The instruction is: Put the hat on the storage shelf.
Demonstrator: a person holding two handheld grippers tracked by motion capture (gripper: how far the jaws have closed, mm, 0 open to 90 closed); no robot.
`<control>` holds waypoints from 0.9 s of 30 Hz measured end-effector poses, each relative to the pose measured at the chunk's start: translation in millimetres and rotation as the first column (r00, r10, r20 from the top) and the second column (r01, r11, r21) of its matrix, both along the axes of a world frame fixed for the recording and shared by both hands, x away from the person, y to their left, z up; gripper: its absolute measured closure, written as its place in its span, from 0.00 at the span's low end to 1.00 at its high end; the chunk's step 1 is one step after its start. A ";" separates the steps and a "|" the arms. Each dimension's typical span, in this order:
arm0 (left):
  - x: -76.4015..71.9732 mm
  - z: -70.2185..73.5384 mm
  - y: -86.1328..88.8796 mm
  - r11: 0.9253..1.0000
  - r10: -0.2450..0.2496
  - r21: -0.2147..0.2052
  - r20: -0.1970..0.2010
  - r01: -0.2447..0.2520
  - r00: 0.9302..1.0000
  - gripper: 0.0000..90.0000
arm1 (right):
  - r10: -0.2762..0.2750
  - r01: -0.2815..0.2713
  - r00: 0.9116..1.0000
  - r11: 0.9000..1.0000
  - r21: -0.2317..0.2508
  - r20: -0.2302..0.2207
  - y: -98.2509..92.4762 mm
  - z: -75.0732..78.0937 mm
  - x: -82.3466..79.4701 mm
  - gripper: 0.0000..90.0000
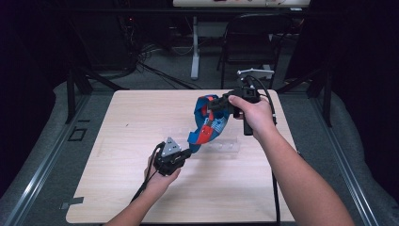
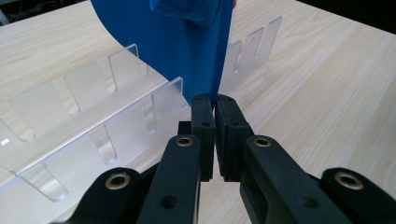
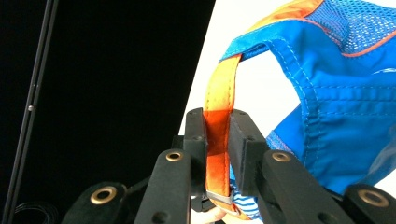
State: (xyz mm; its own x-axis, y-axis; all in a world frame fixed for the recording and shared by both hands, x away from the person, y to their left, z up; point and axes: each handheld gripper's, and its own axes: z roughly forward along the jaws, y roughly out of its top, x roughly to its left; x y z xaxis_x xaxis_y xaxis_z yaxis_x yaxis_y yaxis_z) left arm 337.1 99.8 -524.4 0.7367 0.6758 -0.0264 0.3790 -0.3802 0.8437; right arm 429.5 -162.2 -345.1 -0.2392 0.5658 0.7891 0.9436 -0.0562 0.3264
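Note:
A blue cap [image 1: 207,123] with red and orange parts hangs in the air over the middle of the wooden table [image 1: 131,122], stretched between both grippers. My left gripper [image 1: 190,151] is low near the table and shut on the cap's blue brim [image 2: 177,51], whose edge runs down between the closed tips of the left gripper [image 2: 215,105]. My right gripper [image 1: 214,106] is higher and farther back. In the right gripper view the right gripper [image 3: 218,116] is shut on the cap's orange back strap [image 3: 223,84], with blue fabric and mesh [image 3: 336,107] to the right.
A clear acrylic rack with slotted dividers [image 1: 226,147] lies on the table under the cap, close in front of the left gripper [image 2: 93,93]. Beyond the table's far edge stand a black chair [image 1: 249,42] and a white desk leg [image 1: 194,47].

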 end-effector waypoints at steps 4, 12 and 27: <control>0.1 -2.8 -0.1 1.000 0.003 0.001 -0.009 -0.003 1.000 0.97 | 0.001 -0.001 1.000 1.000 -0.005 -0.007 -1.2 -2.6 0.7 0.87; 0.8 -7.2 -0.4 1.000 0.007 0.011 -0.027 -0.006 1.000 0.97 | -0.003 0.003 1.000 1.000 -0.016 -0.021 -3.3 -10.9 2.6 0.87; -0.8 -6.0 3.6 1.000 0.018 -0.023 -0.019 -0.018 1.000 0.95 | -0.033 0.032 0.999 0.999 -0.023 -0.029 -11.2 -19.7 6.1 0.87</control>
State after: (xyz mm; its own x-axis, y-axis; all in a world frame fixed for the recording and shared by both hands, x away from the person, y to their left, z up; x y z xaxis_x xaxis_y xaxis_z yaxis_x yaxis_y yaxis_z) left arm 336.2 103.4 -530.4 0.7237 0.6879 -0.0557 0.4014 -0.3539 0.8448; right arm 435.6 -173.5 -364.9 -0.1969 0.5908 0.7824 0.9507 -0.0801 0.2997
